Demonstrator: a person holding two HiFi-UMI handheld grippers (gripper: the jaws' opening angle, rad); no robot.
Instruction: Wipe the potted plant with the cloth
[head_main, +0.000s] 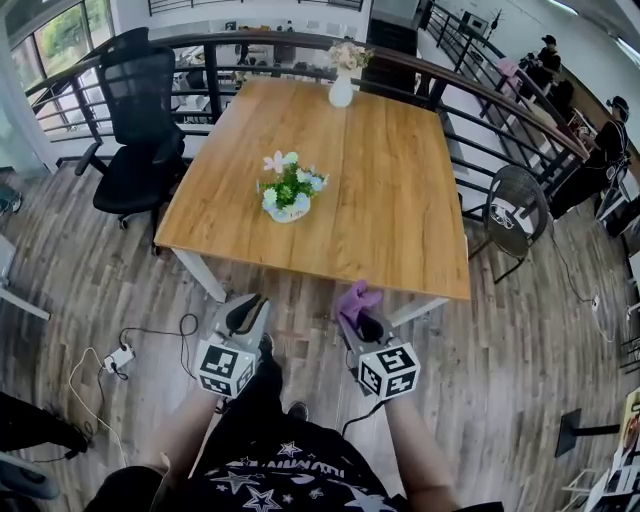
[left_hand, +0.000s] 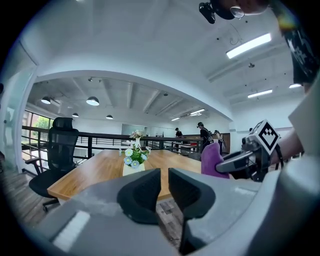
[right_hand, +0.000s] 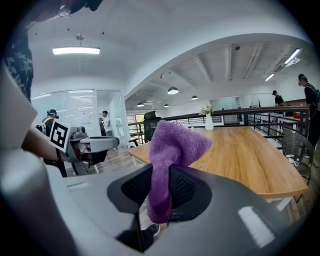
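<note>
Right gripper (head_main: 360, 322) jaws clamped on fluffy purple cloth (head_main: 354, 300). Left gripper (head_main: 246, 312) jaws nearly together, narrow gap, empty. Both sat off near edge of square wooden table (head_main: 410, 215). Small white-potted flowering plant (head_main: 288, 190) stood mid-table, well apart from cloth.

potted plant (head_main: 289, 192): upright on table (head_main: 400, 200) | cloth (head_main: 356, 303): purple, bunched, off table

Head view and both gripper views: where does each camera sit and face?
Head view: on the person's head, looking steeply down at the light wooden table, the white-potted flowering plant, both forearms, left gripper and right gripper.
Left gripper view: on that gripper, facing the table past its empty, nearly closed jaws.
Right gripper view: on that gripper, facing the table past jaws clamping the fluffy purple cloth.
Shared: the table; each gripper view shows the other gripper.
</note>
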